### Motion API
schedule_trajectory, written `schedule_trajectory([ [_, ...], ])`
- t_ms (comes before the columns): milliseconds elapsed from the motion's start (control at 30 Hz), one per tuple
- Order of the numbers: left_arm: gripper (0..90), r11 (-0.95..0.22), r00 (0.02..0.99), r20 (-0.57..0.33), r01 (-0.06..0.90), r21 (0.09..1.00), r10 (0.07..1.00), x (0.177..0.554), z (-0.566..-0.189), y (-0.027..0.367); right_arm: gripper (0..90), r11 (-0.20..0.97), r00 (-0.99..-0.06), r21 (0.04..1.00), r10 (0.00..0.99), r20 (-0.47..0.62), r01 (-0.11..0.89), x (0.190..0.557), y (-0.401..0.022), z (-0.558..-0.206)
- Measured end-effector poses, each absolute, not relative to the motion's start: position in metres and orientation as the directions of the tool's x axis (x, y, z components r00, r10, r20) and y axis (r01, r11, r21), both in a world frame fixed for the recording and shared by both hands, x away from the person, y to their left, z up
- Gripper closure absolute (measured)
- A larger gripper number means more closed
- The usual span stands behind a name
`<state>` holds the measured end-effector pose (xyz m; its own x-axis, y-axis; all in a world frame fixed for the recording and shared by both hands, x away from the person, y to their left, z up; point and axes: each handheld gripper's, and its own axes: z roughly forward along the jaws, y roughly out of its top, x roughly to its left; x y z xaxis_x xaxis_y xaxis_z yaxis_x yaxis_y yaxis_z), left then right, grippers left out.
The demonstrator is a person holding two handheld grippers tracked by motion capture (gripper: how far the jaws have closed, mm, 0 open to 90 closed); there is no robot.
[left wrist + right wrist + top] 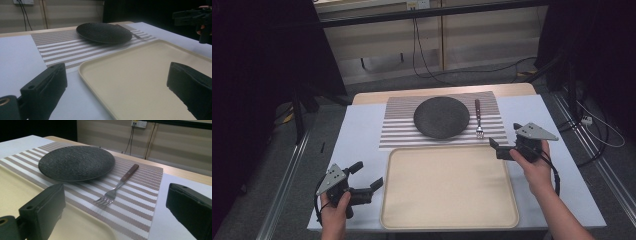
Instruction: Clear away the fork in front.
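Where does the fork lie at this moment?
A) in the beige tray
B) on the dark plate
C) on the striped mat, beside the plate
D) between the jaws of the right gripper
C: the fork rests on the striped mat beside the dark plate, clear of the tray.

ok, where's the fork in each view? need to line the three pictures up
High view: the fork lies right of the dark plate on the striped placemat, tines toward the person.
Left gripper view: a sliver of it shows just behind the plate's right edge.
Right gripper view: centre, wooden handle pointing away.
Shared landmark: the dark plate.
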<state>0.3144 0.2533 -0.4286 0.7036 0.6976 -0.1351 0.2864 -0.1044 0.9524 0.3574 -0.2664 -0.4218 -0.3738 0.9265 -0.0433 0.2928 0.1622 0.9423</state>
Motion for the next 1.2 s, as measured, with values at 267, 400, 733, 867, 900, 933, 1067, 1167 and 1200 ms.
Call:
schedule_trajectory([
  [267, 3.0, -0.125, 0.714, -0.125, 0.286, 0.950, 0.689, 0.313, -0.429, 0.253, 3.3, 0.188, -0.376, 0.920, 0.925, -0.049, 0.345, 0.384, -0.263, -0.424],
  [400, 3.0, -0.127, 0.714, -0.124, 0.287, 0.949, 0.689, 0.313, -0.429, 0.253, 3.2, 0.176, -0.352, 0.915, 0.935, -0.040, 0.363, 0.402, -0.262, -0.425],
  [733, 3.0, -0.123, 0.712, -0.128, 0.289, 0.949, 0.691, 0.312, -0.430, 0.256, 10.8, 0.179, -0.337, 0.876, 0.941, -0.021, 0.448, 0.436, -0.259, -0.438],
  [867, 3.0, -0.120, 0.711, -0.128, 0.288, 0.950, 0.692, 0.312, -0.430, 0.256, 13.3, 0.193, -0.333, 0.853, 0.943, -0.024, 0.484, 0.453, -0.257, -0.442],
  [900, 3.0, -0.120, 0.710, -0.126, 0.286, 0.951, 0.693, 0.312, -0.430, 0.256, 13.5, 0.194, -0.332, 0.851, 0.943, -0.025, 0.487, 0.457, -0.256, -0.443],
  [933, 3.0, -0.120, 0.710, -0.126, 0.286, 0.951, 0.693, 0.312, -0.430, 0.256, 13.5, 0.194, -0.332, 0.851, 0.943, -0.025, 0.487, 0.457, -0.256, -0.443],
  [1067, 3.0, -0.121, 0.707, -0.125, 0.288, 0.950, 0.696, 0.311, -0.429, 0.256, 17.8, 0.204, -0.336, 0.836, 0.941, -0.025, 0.509, 0.472, -0.253, -0.448],
  [1167, 3.0, -0.122, 0.705, -0.123, 0.286, 0.950, 0.698, 0.311, -0.429, 0.257, 21.9, 0.219, -0.333, 0.819, 0.942, -0.036, 0.530, 0.481, -0.252, -0.452],
  [1200, 3.0, -0.121, 0.704, -0.125, 0.289, 0.950, 0.699, 0.311, -0.429, 0.257, 26.0, 0.207, -0.337, 0.817, 0.941, -0.016, 0.539, 0.486, -0.252, -0.454],
])
